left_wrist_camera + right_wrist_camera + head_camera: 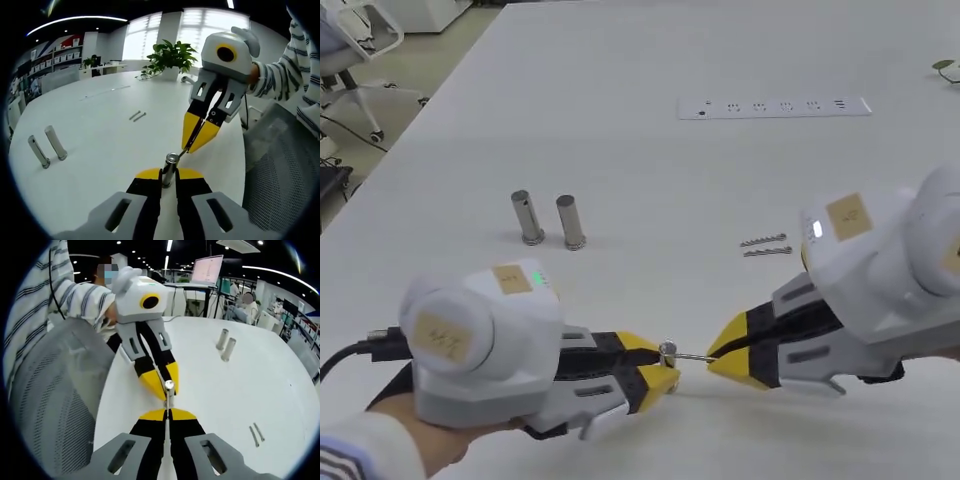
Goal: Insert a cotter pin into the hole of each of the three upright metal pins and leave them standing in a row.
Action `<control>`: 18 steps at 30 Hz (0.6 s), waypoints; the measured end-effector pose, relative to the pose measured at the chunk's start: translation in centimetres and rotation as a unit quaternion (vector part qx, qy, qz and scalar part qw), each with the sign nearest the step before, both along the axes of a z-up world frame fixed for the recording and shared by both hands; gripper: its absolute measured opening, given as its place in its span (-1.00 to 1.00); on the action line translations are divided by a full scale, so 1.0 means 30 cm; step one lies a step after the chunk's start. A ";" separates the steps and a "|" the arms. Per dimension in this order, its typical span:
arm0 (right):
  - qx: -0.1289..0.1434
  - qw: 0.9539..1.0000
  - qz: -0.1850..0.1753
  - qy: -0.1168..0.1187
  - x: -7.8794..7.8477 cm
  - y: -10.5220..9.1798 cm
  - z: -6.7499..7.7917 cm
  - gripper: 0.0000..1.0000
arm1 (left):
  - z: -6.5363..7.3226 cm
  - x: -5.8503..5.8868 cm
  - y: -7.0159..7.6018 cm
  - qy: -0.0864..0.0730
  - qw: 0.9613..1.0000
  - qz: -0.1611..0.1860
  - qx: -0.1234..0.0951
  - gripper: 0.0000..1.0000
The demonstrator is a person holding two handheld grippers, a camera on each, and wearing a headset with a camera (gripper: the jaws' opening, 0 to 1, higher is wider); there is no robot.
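My left gripper [655,372] [169,176] is shut on a metal pin [667,352] [170,167], held upright near the table's front edge. My right gripper [718,358] [168,412] faces it from the right, shut on a thin cotter pin [692,357] [168,399] whose tip meets the top of the held pin [170,385]. Two more metal pins [527,217] [570,221] stand side by side farther back on the left; in the left gripper view they [47,145] show at the left. Two spare cotter pins [765,246] [137,116] [256,434] lie flat on the table.
A white power strip [775,107] lies at the back of the white table [640,150]. An office chair [355,60] stands beyond the table's left edge. A potted plant [170,57] sits at the table's far end. A mesh chair [50,400] is close behind the person.
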State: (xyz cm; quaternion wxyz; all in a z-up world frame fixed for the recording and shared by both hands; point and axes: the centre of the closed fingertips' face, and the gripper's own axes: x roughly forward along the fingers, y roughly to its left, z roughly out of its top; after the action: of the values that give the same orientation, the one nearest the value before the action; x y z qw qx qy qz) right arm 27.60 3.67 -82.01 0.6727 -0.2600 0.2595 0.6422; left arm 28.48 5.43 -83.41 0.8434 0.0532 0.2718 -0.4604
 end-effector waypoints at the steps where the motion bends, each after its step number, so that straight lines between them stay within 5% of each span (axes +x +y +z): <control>1: 0.002 1.000 -0.001 -0.001 -0.001 0.004 0.002 -0.95 | -0.001 -0.002 -0.001 0.000 1.000 0.001 0.001 -0.83; 18: -0.014 1.000 0.008 -0.020 0.008 0.014 0.009 -0.95 | 0.005 -0.007 -0.013 -0.001 1.000 0.008 -0.003 -0.84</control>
State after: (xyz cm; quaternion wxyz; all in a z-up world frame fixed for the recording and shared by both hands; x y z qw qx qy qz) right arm 27.85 4.08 -81.75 0.6692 -0.2839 0.2529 0.6384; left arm 28.26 5.05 -83.26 0.8474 0.0488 0.2695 -0.4548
